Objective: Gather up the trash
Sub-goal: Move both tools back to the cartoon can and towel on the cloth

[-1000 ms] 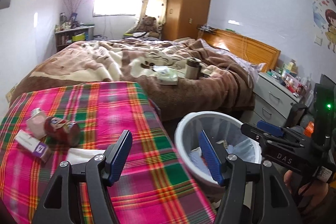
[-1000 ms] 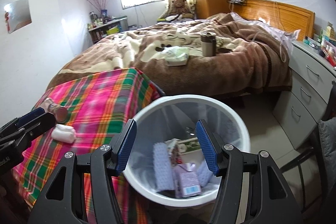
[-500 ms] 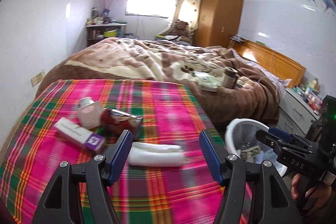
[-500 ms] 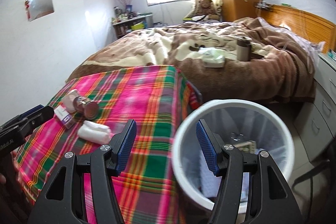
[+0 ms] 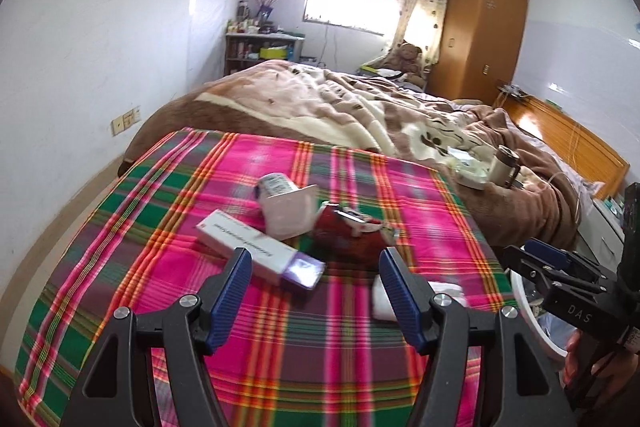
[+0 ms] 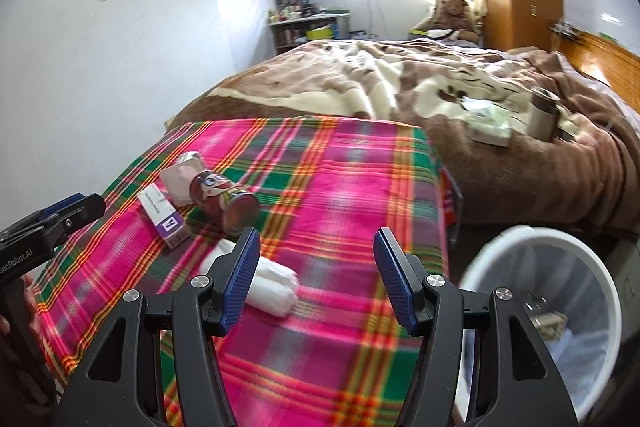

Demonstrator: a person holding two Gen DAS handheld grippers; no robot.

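On the plaid-covered table (image 5: 168, 227) lie a white and purple box (image 5: 260, 251), a pale pink carton (image 5: 286, 211), a dark red can (image 5: 348, 227) on its side and a white rolled wad (image 6: 268, 281). My left gripper (image 5: 316, 287) hangs open over the table, just short of the box, with nothing between its fingers. My right gripper (image 6: 316, 275) is open too, its left finger in front of the white wad. The white trash bin (image 6: 560, 299) stands off the table's right edge with scraps inside.
A bed with a brown blanket (image 5: 360, 99) lies beyond the table, with a tissue pack (image 6: 490, 131) and a cup (image 6: 542, 115) on it. A wardrobe (image 5: 480, 35) and a shelf (image 5: 260, 51) stand at the far wall. A white wall runs along the left.
Both grippers have swung left, away from the bin and over the table. The box, carton and can now sit ahead of the left gripper; the bin has slid to the right edge of both views.
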